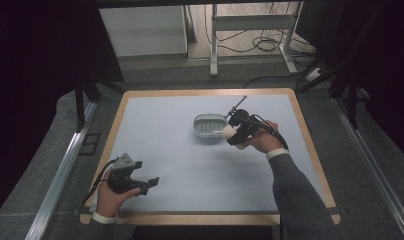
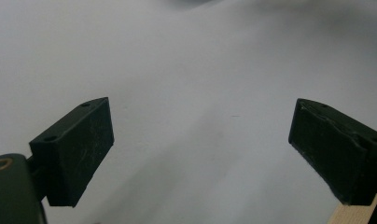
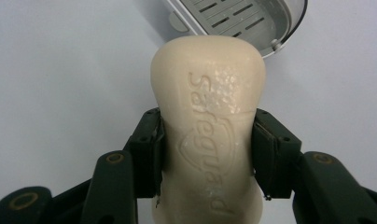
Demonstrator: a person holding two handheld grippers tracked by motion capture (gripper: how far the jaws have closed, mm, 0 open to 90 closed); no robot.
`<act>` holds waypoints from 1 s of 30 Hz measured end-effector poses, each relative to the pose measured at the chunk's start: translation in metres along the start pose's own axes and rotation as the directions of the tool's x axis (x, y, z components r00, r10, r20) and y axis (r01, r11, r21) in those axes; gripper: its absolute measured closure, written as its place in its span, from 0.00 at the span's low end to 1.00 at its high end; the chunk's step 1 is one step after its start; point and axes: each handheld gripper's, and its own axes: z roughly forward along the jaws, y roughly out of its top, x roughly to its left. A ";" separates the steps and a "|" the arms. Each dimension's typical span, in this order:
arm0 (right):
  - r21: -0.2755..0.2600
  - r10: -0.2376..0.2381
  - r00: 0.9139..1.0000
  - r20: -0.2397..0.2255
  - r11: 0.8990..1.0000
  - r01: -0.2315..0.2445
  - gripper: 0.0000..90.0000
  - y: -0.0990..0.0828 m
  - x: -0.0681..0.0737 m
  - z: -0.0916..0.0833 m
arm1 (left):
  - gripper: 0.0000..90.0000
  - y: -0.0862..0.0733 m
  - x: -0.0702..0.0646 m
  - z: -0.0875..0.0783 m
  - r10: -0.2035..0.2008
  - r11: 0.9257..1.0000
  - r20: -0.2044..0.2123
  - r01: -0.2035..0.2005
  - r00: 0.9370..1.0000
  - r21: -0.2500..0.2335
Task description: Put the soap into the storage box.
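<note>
Just beside the soap dish (image 1: 209,125), on its right rim: right gripper (image 1: 234,134) pinching a cream soap bar (image 3: 208,112) by its waist, probably mid-carry, next needing a lowering onto the slotted tray and release; well away toward the near-left corner, left gripper (image 1: 151,182) spread and idle.
</note>
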 end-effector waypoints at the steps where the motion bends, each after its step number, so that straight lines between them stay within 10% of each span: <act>1: 0.000 0.000 1.000 0.002 1.000 0.000 0.55 0.001 -0.001 0.000 | 0.08 0.000 0.000 0.000 0.000 1.000 0.001 0.000 1.000 0.000; 30: 0.000 -0.017 1.000 0.021 1.000 0.017 0.55 0.031 -0.015 0.001 | 0.08 0.000 0.000 0.000 0.000 1.000 0.004 0.000 1.000 -0.001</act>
